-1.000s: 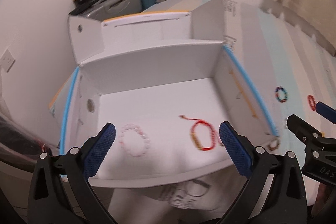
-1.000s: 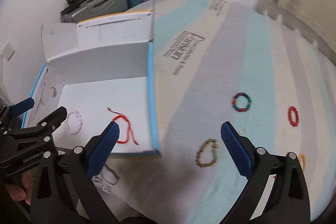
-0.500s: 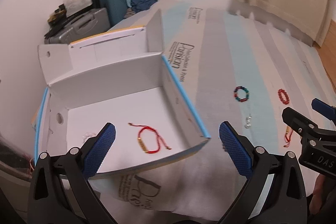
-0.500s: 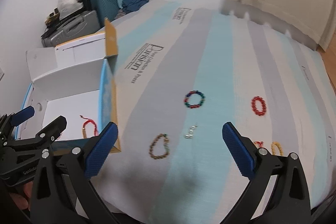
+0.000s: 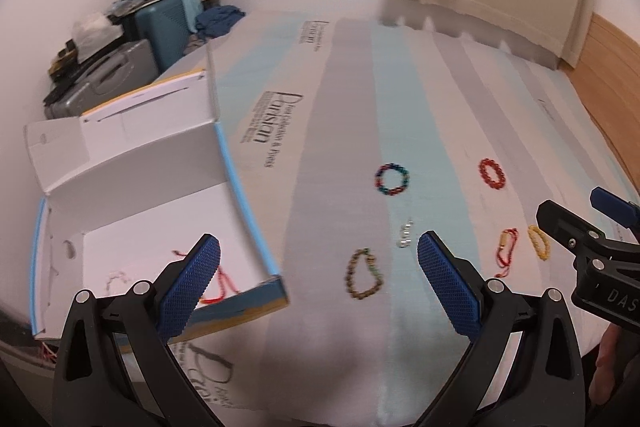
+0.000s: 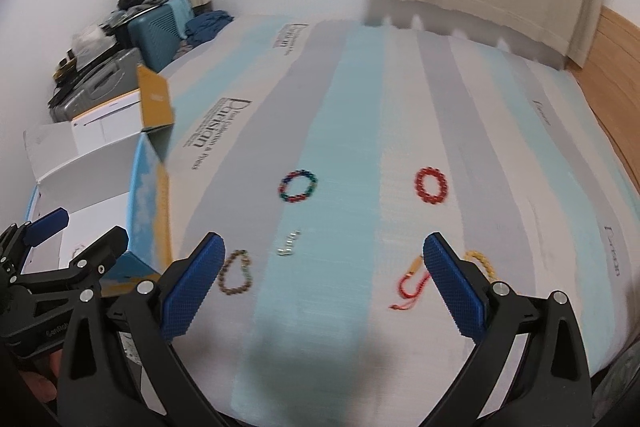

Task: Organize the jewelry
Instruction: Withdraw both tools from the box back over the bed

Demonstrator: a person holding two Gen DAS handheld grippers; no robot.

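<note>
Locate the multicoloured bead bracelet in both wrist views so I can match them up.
Left wrist view: the multicoloured bead bracelet lies right of centre on the light blue stripe, above the small silver piece.
Right wrist view: the bracelet lies just left of centre, at the blue stripe's left edge, above the silver piece.
Shared landmark: the red bead bracelet lies to its right in both.

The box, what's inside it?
In the box: a red cord bracelet and a pale bead bracelet. The left hand-held gripper partly covers the red one.
</note>
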